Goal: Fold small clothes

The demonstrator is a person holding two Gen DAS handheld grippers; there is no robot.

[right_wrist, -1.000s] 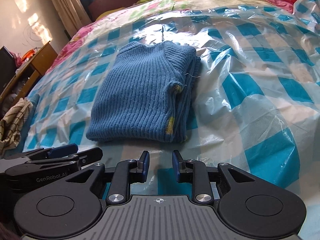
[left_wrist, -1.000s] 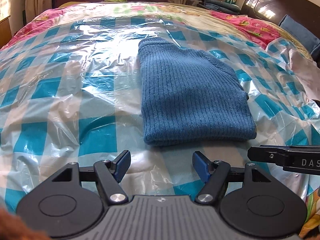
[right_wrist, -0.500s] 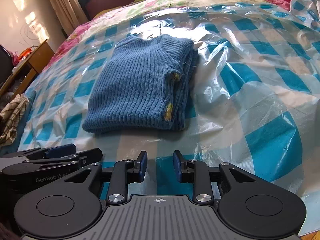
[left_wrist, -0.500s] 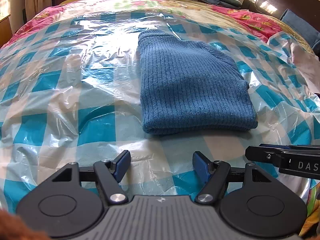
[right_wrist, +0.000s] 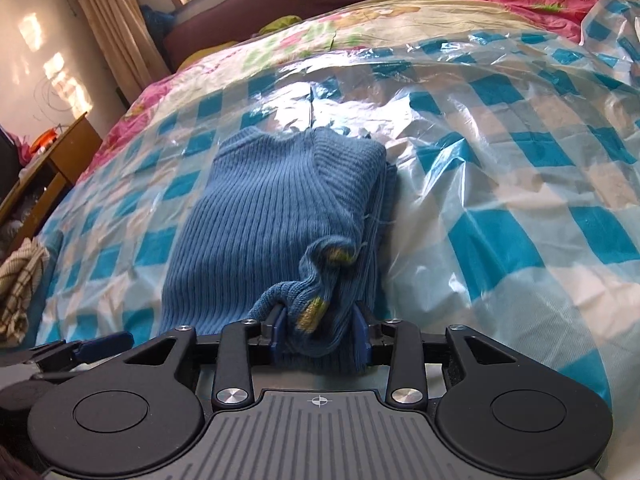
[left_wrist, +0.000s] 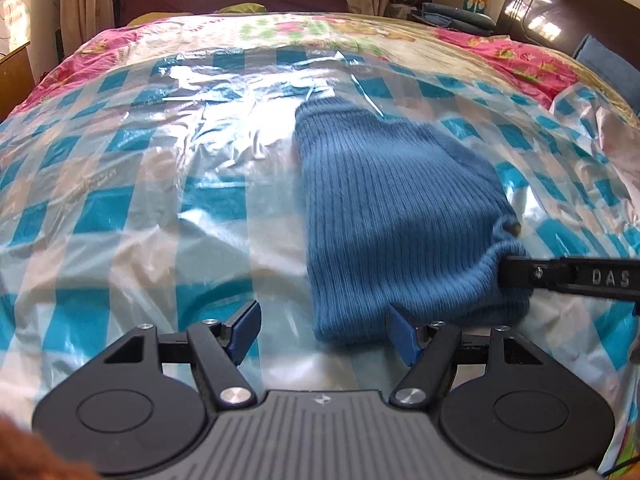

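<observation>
Your right gripper [right_wrist: 320,336] is pinching the near right corner of the sweater [right_wrist: 276,216], low in the centre of the right wrist view. The knit bunches up between the blue pads [right_wrist: 278,330], with a yellow-flecked inner layer showing, so you have hold of several layers at once; that looks deliberate, since a stack moved by one layer would slide apart.

Your left gripper [left_wrist: 322,330] is spread wide and holds nothing. In the left wrist view its right pad [left_wrist: 402,332] sits at the sweater's near edge, lower centre of frame, while the left pad [left_wrist: 245,330] is over the sheet [left_wrist: 120,208]. It seems placed to take the other near corner, so that both ends lift together.

The sweater lies already folded into a compact block in the middle of the frame, on the checked plastic sheet covering the bed [left_wrist: 520,56]. That sheet is slick and crinkled, so the block may skid if you pull from one side only. I judge the folding nearly done: a last fold or a tidy shift is what remains.
</observation>
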